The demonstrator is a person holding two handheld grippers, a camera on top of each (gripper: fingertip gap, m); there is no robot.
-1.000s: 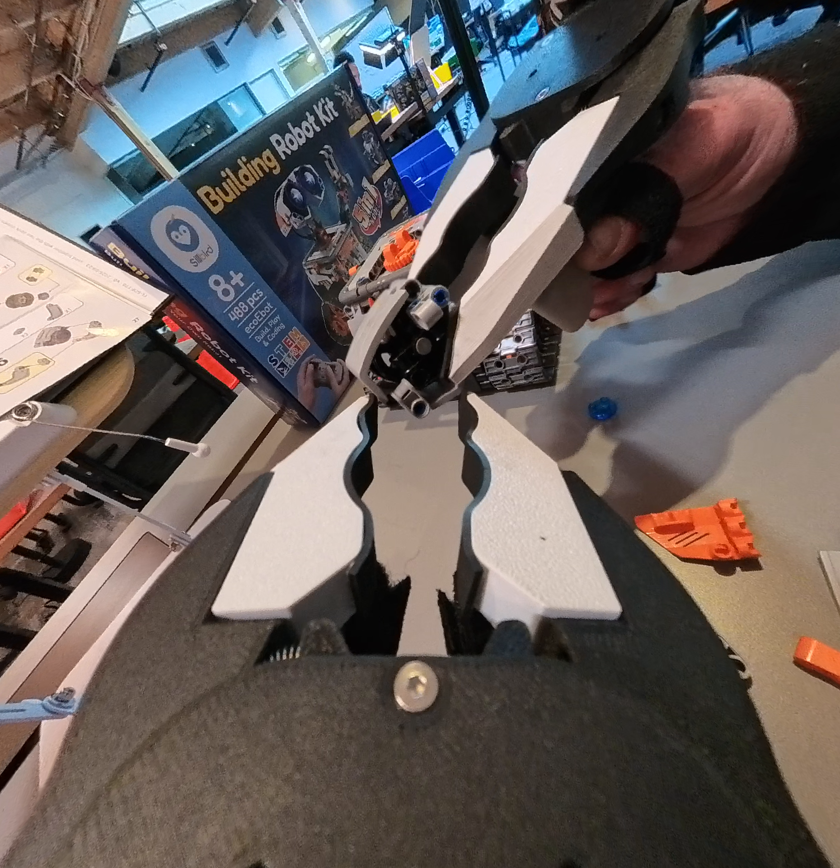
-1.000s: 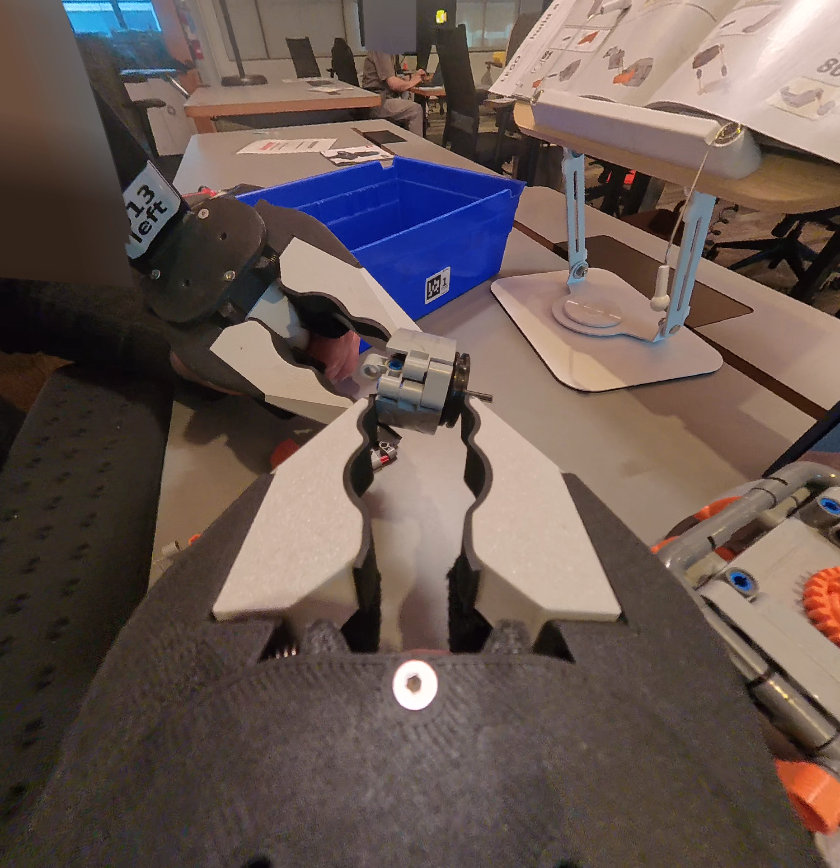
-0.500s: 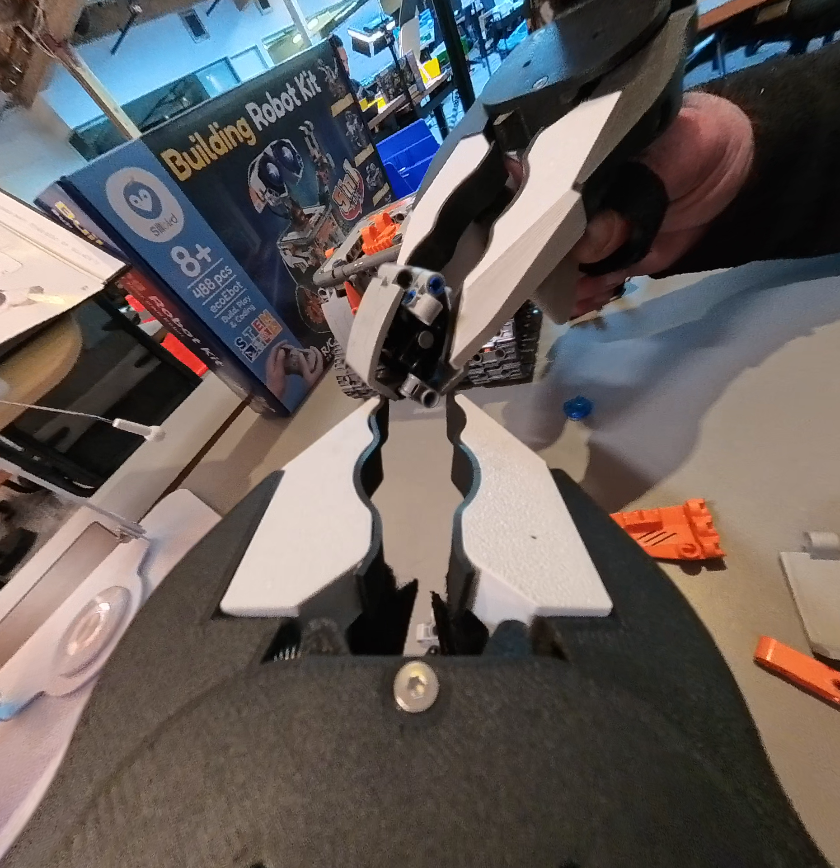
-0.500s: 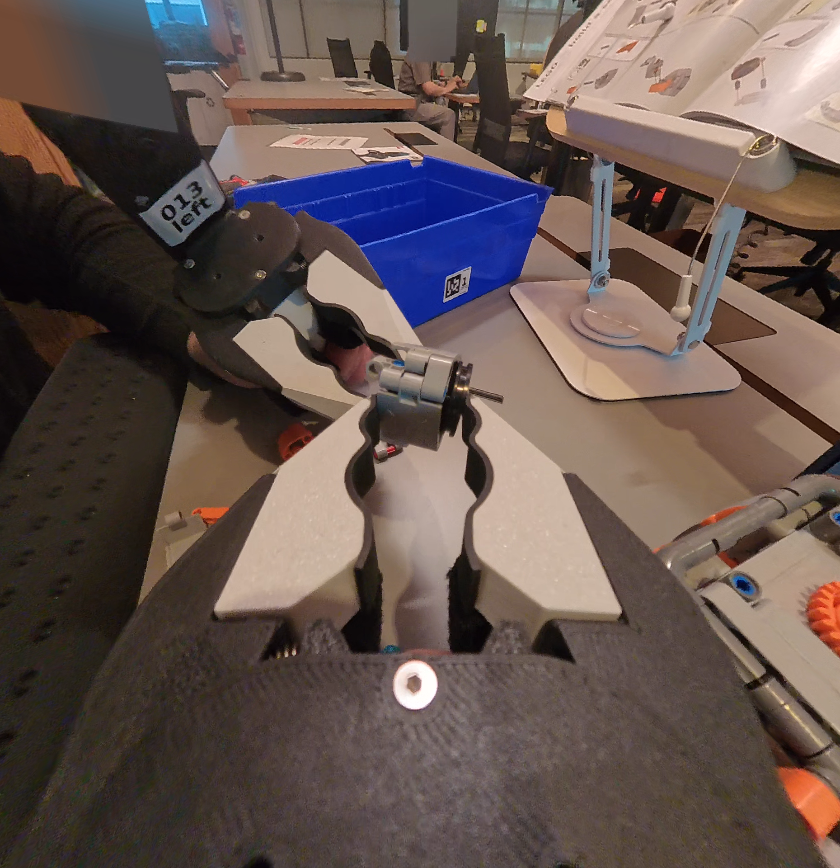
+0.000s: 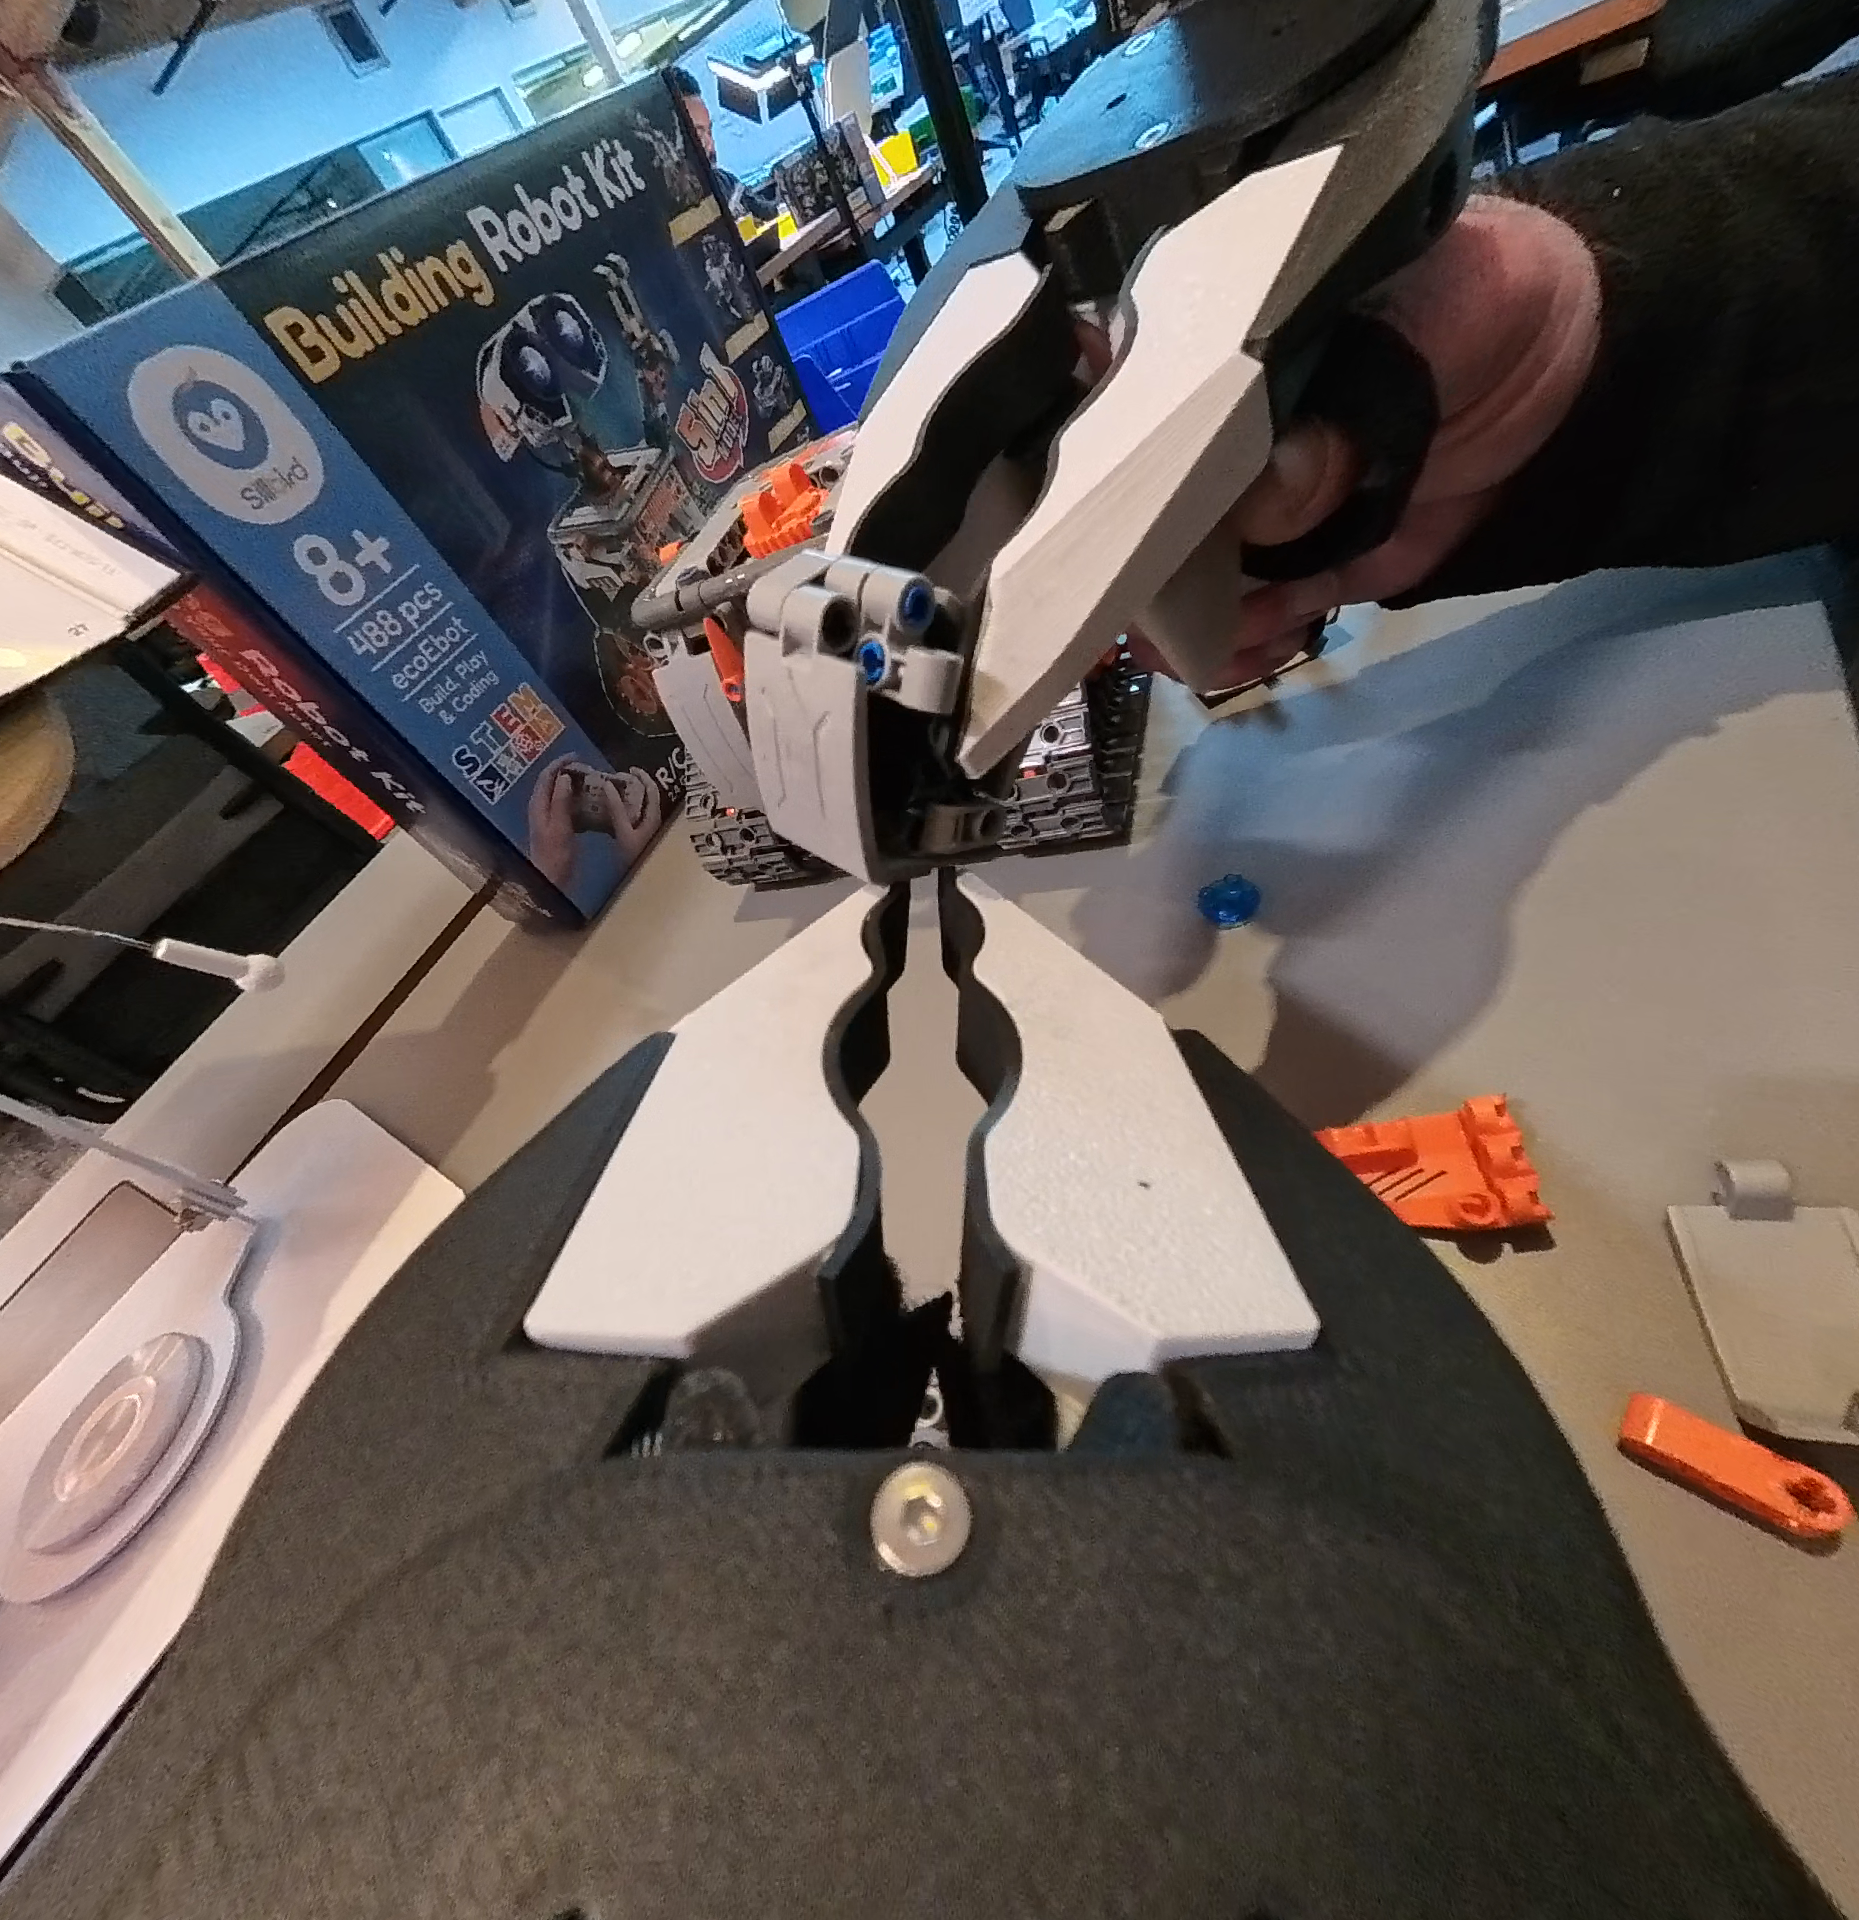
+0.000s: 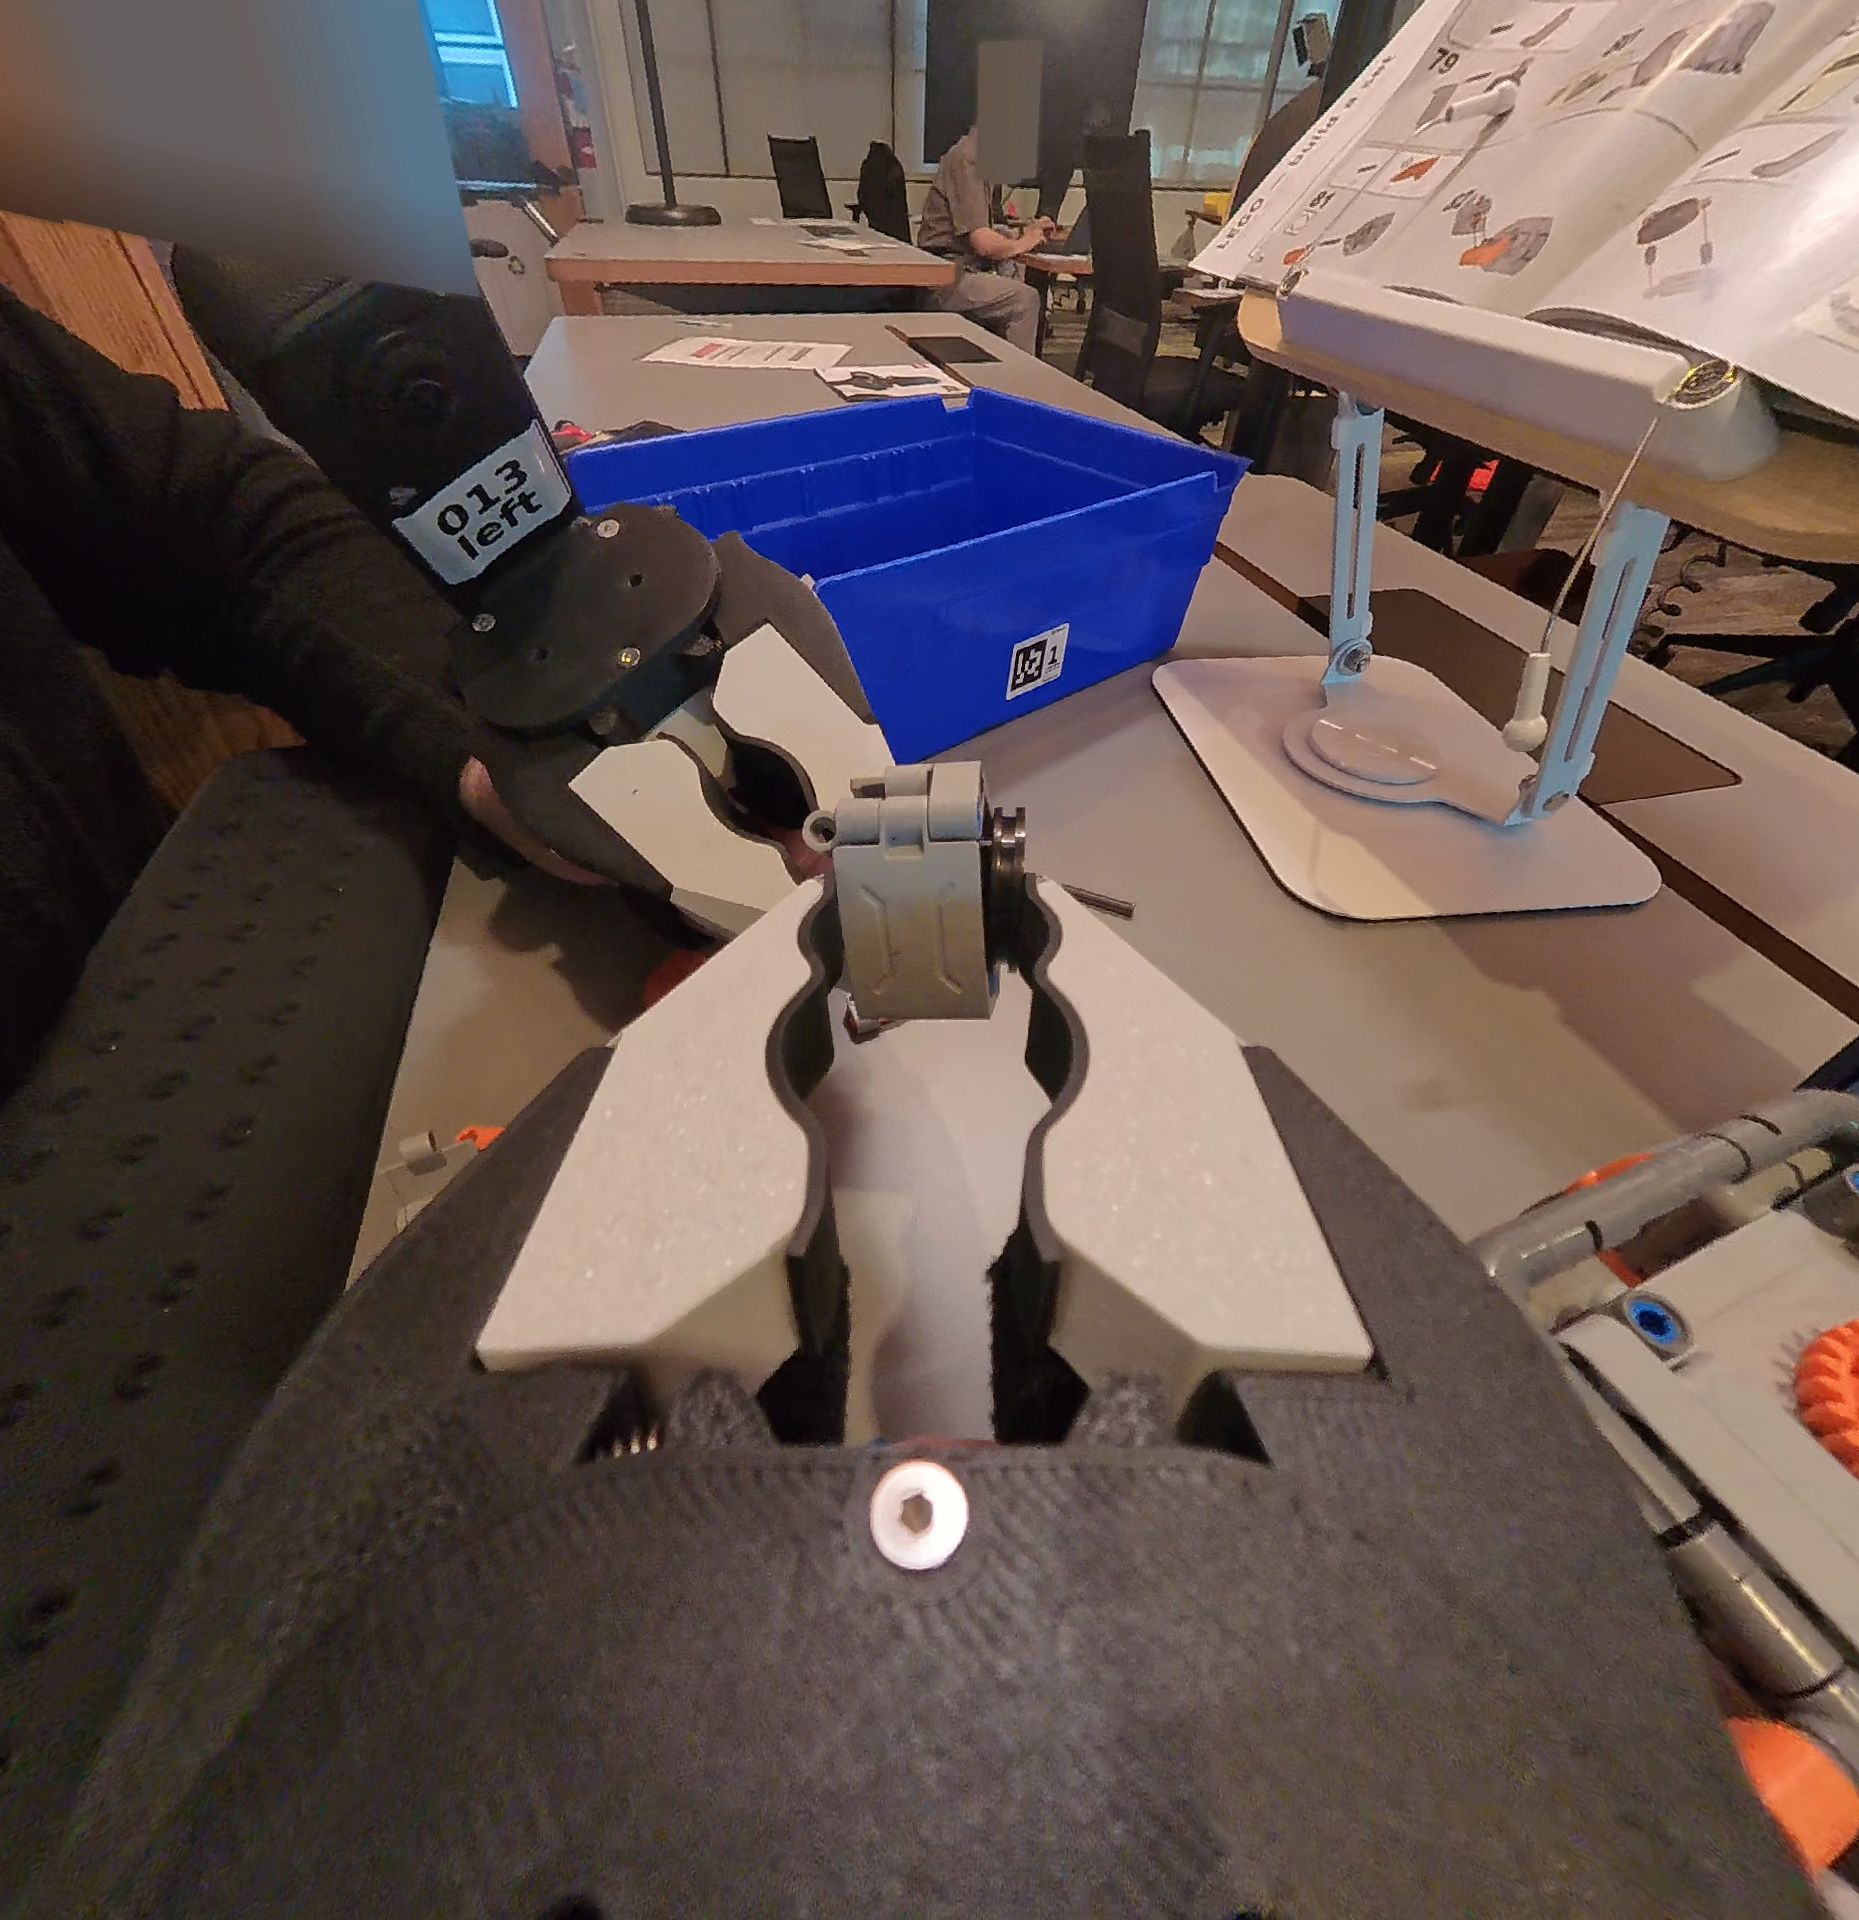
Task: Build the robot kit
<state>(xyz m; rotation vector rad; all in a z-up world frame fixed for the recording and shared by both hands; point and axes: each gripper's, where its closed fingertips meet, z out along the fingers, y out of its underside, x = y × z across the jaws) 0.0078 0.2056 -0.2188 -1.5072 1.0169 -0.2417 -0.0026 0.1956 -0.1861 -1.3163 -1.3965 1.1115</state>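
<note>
My right gripper [image 6: 930, 914] is shut on a small grey brick assembly [image 6: 914, 914] with a flat grey panel, blue pins and a black wheel, and holds it above the table. In the left wrist view the right gripper [image 5: 914, 675] comes down from the upper right with the assembly [image 5: 831, 748] at its tips. My left gripper [image 5: 920, 896] is closed to a narrow slit, and its tips reach the assembly's lower end. I see nothing between its fingers. In the right wrist view it [image 6: 779, 873] sits just left of and behind the assembly.
A dark blue kit box [image 5: 437, 499] and a tracked model [image 5: 1070, 769] stand behind. A blue stud [image 5: 1228, 900], orange pieces [image 5: 1434, 1164] and a grey panel [image 5: 1798, 1320] lie at the right. A blue bin [image 6: 956, 561], a book stand [image 6: 1424, 790] and a half-built model [image 6: 1735, 1299] are nearby. The tips of both grippers are at nearly the same place.
My left gripper's fingers have closed from wide apart to a narrow slit and moved up to the assembly. My right gripper has turned the assembly so its flat panel faces the camera.
</note>
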